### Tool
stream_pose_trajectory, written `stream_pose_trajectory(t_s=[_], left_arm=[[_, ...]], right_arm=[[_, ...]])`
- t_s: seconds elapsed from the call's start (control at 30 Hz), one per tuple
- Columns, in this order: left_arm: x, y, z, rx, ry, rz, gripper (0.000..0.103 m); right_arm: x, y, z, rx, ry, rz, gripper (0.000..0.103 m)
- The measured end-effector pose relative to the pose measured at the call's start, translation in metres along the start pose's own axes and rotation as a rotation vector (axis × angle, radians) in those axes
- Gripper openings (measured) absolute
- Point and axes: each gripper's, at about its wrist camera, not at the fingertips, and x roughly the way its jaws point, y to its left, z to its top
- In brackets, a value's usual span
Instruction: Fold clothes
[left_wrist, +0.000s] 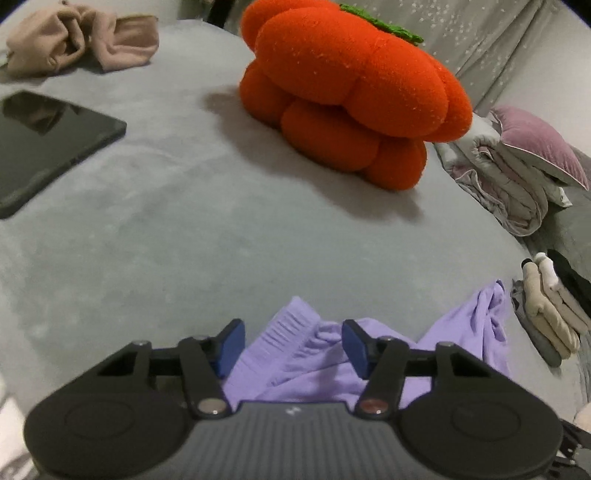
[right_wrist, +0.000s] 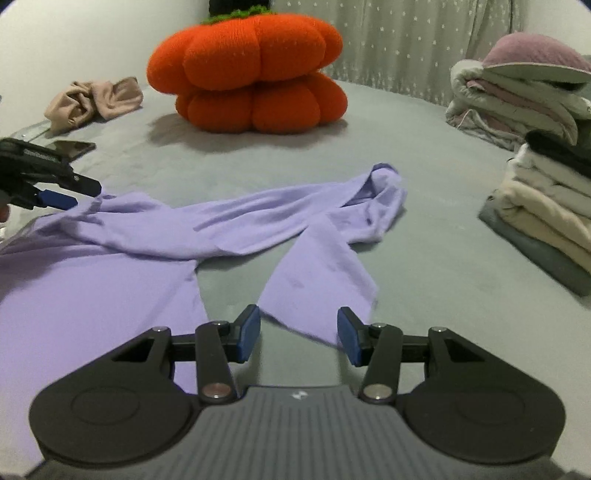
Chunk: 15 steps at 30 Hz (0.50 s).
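Looking along the left gripper (left_wrist: 293, 345), its blue pads stand apart over a bunched edge of the lilac garment (left_wrist: 295, 365); cloth lies between and beneath them, but neither pad visibly presses on it. Far beyond, on the grey bedcover (left_wrist: 184, 229), sits an orange pumpkin cushion (left_wrist: 351, 92), with a dark tablet (left_wrist: 48, 144) at the left, a crumpled beige garment (left_wrist: 81, 40) at the far left, and folded bedding under a mauve pillow (left_wrist: 535, 144) at the right. From the right wrist view, the right gripper (right_wrist: 298, 336) also has its pads spread, the near end of one lilac garment (right_wrist: 221, 225) leg lying just beyond and between them, untouched. The garment sprawls across the near middle of the bedcover (right_wrist: 424, 240), the left gripper (right_wrist: 55, 197) at its left edge. A stack of folded clothes (right_wrist: 546, 210) stands at the right.
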Motion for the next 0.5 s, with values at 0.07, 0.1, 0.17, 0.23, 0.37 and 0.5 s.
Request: stream_pose_trajectory(t_s=[0.07,0.1,0.17,0.23,0.37,0.5], left_arm=[[0.004,-0.004,-0.001,0.034,-0.011,0.028,0.033],[0.004,-0.006,-0.002,0.057,-0.018,0.044,0.021],[0.001,-0.006,-0.003,0.064,-0.043,0.044,0.02],[-0.004,-0.005,-0.002,0.057,-0.078,0.038,0.019],[-0.016,0.0,0.004,0.039,-0.167,0.029,0.019],[-0.027,0.002,0.009,-0.007,-0.278,0.002,0.019]], right_arm=[[0.01,0.003,0.001,-0.001,-0.005,-0.016,0.048],[0.013,0.004,0.001,-0.003,-0.015,-0.025,0.034],[0.011,0.001,0.004,0.004,-0.027,-0.059,0.003],[0.002,-0.009,0.008,0.024,-0.047,-0.105,0.003],[-0.034,-0.043,0.021,0.051,-0.103,-0.225,0.002],[-0.07,-0.083,0.035,0.073,-0.122,-0.339,0.002]])
